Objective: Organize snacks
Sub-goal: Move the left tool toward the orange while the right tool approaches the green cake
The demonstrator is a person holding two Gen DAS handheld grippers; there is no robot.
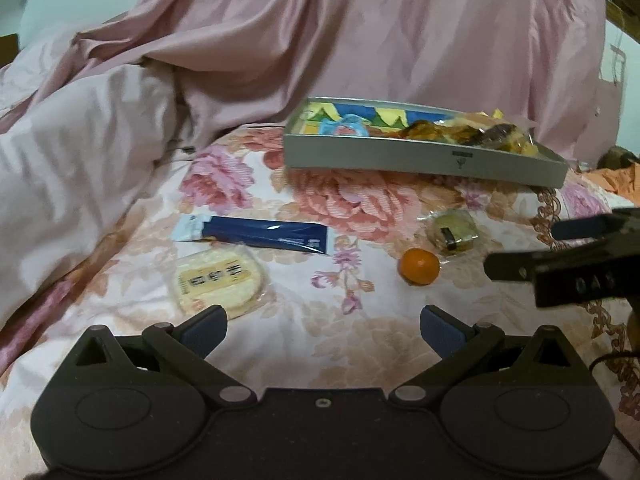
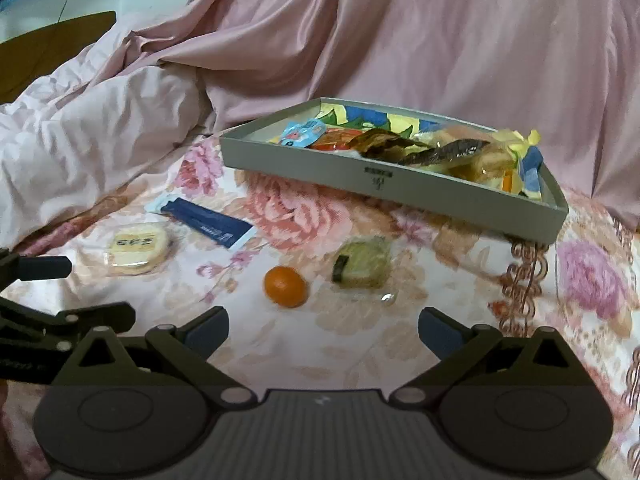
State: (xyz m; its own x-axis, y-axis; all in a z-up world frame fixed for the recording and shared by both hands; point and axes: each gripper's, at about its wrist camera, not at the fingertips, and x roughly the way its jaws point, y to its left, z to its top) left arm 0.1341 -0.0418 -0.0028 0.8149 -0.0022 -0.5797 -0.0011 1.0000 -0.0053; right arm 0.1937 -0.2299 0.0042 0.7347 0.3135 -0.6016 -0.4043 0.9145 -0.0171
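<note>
A grey shallow box [image 1: 420,160] [image 2: 400,184] with several wrapped snacks in it lies on the floral bedspread. In front of it lie a blue stick pack [image 1: 264,234] [image 2: 208,220], a round pale cracker pack [image 1: 220,280] [image 2: 138,250], a small orange [image 1: 418,266] [image 2: 286,286] and a greenish wrapped cake [image 1: 452,230] [image 2: 362,264]. My left gripper [image 1: 324,328] stands open and empty, just short of the cracker pack and the orange. My right gripper [image 2: 324,328] is open and empty, near the orange and the cake. In the left wrist view it [image 1: 520,250] enters from the right.
A crumpled pink quilt [image 1: 280,40] [image 2: 360,32] rises behind and to the left of the box. A lace trim [image 2: 520,276] lies on the bedspread under the box's right corner. The left gripper [image 2: 44,292] shows at the left edge of the right wrist view.
</note>
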